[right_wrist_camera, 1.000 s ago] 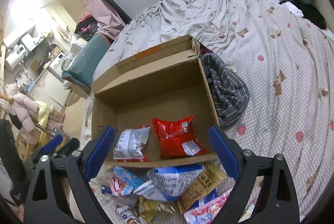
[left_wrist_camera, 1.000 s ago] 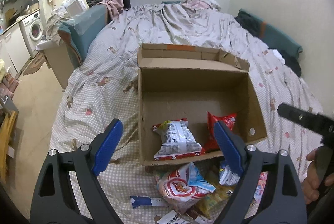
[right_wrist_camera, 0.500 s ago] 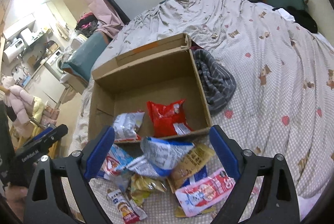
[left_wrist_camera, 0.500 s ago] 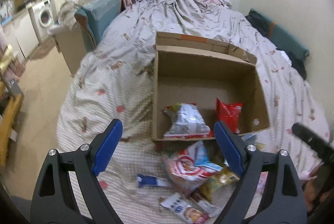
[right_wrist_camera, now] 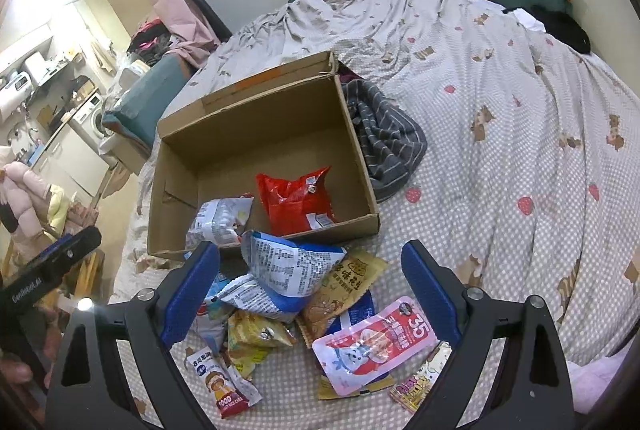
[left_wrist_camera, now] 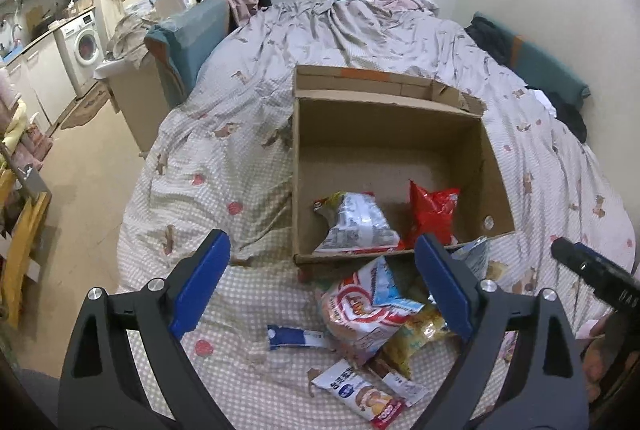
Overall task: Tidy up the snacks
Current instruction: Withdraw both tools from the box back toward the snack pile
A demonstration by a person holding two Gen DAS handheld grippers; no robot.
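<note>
Bedding with a bear-and-strawberry print fills both views, and on the bed (left_wrist_camera: 224, 165) sits an open cardboard box (left_wrist_camera: 304, 157) with loose snack packets heaped at its near edge.

From the left wrist, the left gripper (left_wrist_camera: 322, 276) hangs empty, its jaws opening, with nothing between them. Compared with a second ago the camera has pulled back from the box, so more of the pile shows: a red-and-white bag (left_wrist_camera: 362, 314), a small blue packet (left_wrist_camera: 292, 336) and a rice-cake bar (left_wrist_camera: 360, 396) lying apart on the cover. Inside the box lie a silver bag (left_wrist_camera: 356, 220) and a red bag (left_wrist_camera: 434, 209).

From the right wrist, the right gripper (right_wrist_camera: 310, 284) also stands released and empty over the pile, which now takes up far more of the frame than before. A blue-white bag (right_wrist_camera: 288, 270) tops the heap, a pink pouch (right_wrist_camera: 374, 344) lies just right of it, and a striped cloth (right_wrist_camera: 386, 137) rests against the box's right wall. What lies beneath the heap is hard to make out.

Both hands having backed off suggests the next pick comes from the pile, most snacks being still unboxed.
</note>
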